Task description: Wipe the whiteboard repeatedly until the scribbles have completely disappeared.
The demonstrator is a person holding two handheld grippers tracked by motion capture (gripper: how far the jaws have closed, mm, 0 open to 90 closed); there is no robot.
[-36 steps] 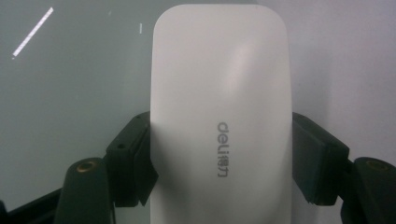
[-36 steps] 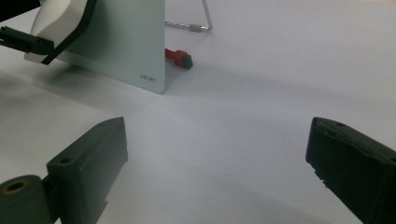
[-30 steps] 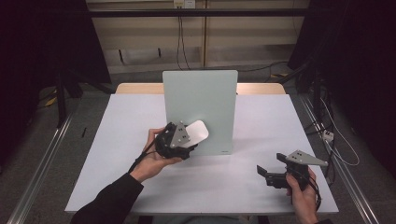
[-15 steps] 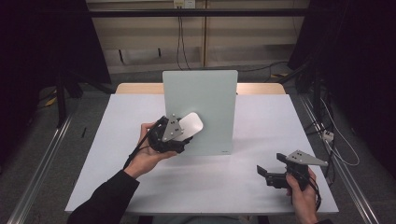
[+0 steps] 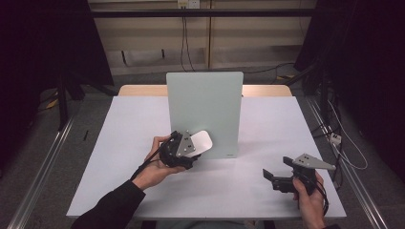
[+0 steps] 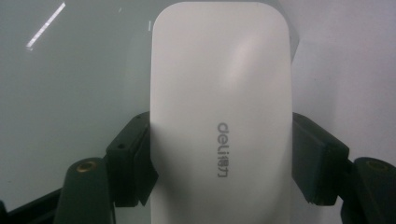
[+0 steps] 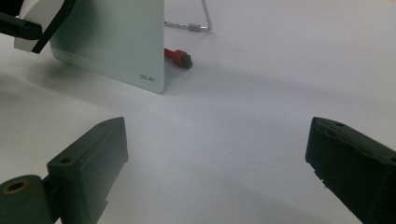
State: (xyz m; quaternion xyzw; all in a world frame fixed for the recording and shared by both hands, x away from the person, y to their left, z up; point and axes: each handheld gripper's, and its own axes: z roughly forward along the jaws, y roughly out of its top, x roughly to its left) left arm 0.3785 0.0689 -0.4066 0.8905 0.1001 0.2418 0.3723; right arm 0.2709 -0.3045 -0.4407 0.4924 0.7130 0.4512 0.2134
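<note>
A pale green board [image 5: 205,109] stands upright in the middle of the white table [image 5: 119,143]. My left gripper [image 5: 192,148] is shut on a white rounded eraser [image 5: 201,141] and holds it against the lower left of the board's face. In the left gripper view the eraser [image 6: 219,93], printed "deli", sits between the two black pads [image 6: 133,163], with the board [image 6: 70,93] right behind it. My right gripper [image 5: 269,175] rests near the table's front right, open, with nothing between its fingers [image 7: 93,163].
The right gripper view shows the board's lower corner [image 7: 116,46], a red-and-black item [image 7: 178,58] lying behind it, and a metal stand leg [image 7: 201,21]. Bare white table lies between my two grippers. Dark floor and rails surround the table.
My left gripper carried the eraser up and to the left across the board, then back down and to the right. The right gripper stayed still.
</note>
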